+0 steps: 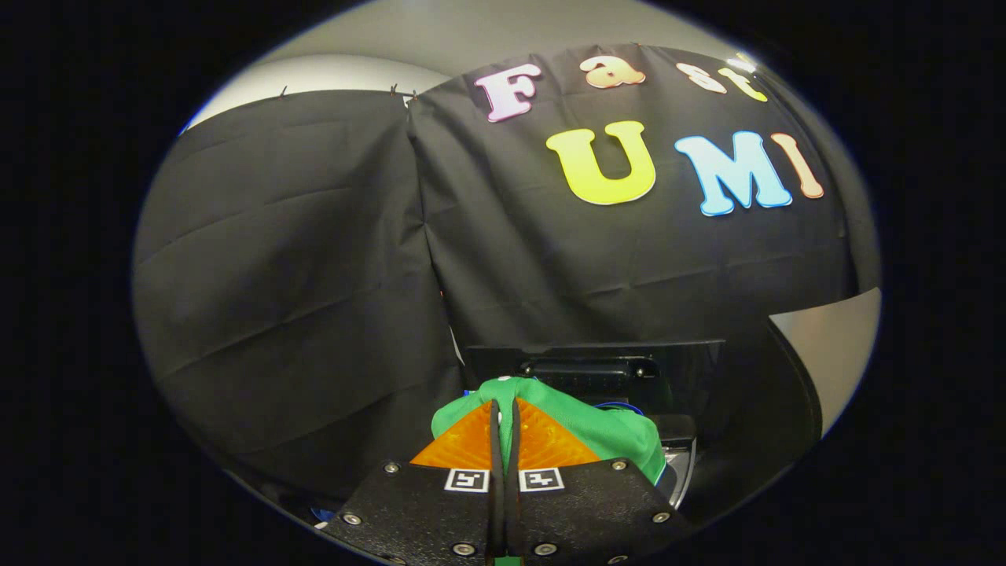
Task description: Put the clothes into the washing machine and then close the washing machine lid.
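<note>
1. One green soft cloth garment [585,417] is pinched in the tool [504,413] — both orange fingers [464,448] nearly closed on a fold of it, cloth bunched ahead of them.
2. Judged step: carrying the clothes to the dark washing machine [621,369] just beyond, its black lid [597,350] seemingly raised.
3. Next move likely calls for lowering over the opening, then releasing.
4. Black cloth wall [314,275] behind — pale ceiling above.
</note>
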`<state>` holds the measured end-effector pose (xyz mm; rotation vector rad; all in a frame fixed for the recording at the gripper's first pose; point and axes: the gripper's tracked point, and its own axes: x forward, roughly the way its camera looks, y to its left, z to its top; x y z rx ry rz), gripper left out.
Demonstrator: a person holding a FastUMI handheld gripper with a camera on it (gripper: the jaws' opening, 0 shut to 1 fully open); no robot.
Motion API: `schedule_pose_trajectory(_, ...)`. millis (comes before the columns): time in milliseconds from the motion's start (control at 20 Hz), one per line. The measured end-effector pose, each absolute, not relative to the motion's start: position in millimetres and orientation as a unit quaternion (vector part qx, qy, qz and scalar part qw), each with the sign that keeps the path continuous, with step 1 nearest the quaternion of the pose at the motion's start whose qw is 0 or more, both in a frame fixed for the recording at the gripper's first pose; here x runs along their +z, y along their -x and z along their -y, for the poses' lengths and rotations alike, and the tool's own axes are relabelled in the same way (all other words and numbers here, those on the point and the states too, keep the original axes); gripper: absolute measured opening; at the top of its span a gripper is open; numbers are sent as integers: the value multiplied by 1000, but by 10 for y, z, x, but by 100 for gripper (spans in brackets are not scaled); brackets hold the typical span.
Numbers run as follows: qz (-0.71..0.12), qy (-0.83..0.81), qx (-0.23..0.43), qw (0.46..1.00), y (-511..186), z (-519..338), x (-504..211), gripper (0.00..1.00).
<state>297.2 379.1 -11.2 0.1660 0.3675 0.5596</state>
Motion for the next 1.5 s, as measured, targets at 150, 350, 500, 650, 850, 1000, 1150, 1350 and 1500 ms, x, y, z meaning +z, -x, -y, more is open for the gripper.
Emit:
schedule_pose_trajectory(150, -202, -74, 268, 939, -3118, -3839, -418, 0)
schedule_pose_trajectory(350, -232, -60, 263, 935, -3272, -3909, -793, 0)
schedule_pose_trajectory(500, -254, -46, 257, 931, -3373, -3929, -1045, 0)
schedule_pose_trajectory(650, -276, -36, 250, 927, -3414, -3937, -1362, 1)
schedule_pose_trajectory(850, -301, -23, 242, 922, -3462, -3928, -1675, 2)
schedule_pose_trajectory(1000, -316, -17, 238, 918, -3485, -3924, -1847, 8)
schedule_pose_trajectory(1150, -311, -5, 230, 922, -3462, -3909, -1863, 28)
schedule_pose_trajectory(1350, -297, 11, 220, 929, -3460, -3881, -1820, 94)
schedule_pose_trajectory(1500, -274, 9, 220, 936, -3477, -3924, -1673, 95)
